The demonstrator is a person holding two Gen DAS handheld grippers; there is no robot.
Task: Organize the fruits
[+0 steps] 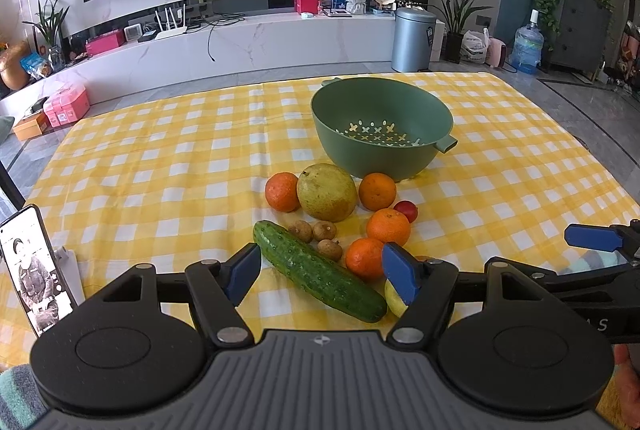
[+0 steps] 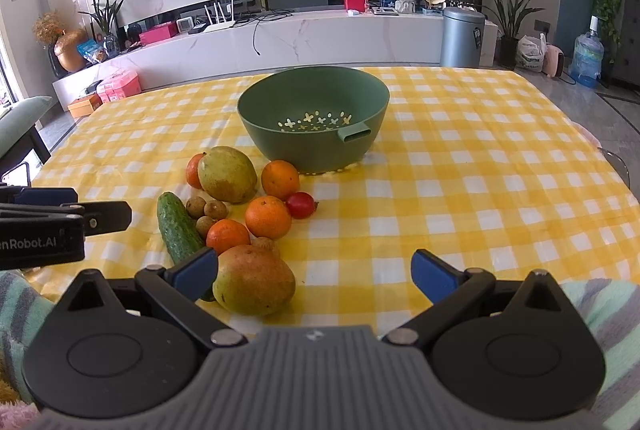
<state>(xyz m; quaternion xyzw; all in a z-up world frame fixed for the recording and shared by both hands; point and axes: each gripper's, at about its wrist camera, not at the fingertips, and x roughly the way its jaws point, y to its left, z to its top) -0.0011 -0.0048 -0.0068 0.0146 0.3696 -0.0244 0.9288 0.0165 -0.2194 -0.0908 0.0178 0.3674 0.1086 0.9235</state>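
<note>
Hidden or unclear: in the left wrist view the near pear shows only as a yellow sliver behind the left gripper's right finger; in the right wrist view the cucumber's near end is cut off by the right gripper's left finger, and the far-left orange is half hidden behind the far pear
Left gripper: released, jaws wide apart and holding nothing, low centre of its frame
Right gripper: released, jaws spread and holding nothing, low centre of its frame
Fruit against the tongs: in the left wrist view the cucumber lies between the blue pads, its near end low in the gap; in the right wrist view the near pear sits just beside the left pad, inside the gap
Cucumber axis: long axis runs from upper left to lower right in the left wrist view
Other fruit: oranges, small brown longans and a red plum cluster mid-frame on the yellow checked cloth
Colander: green, upright, above the fruit in the frame, with nothing in it; its spout points lower right
Phone: propped at the left edge of the left wrist view
</note>
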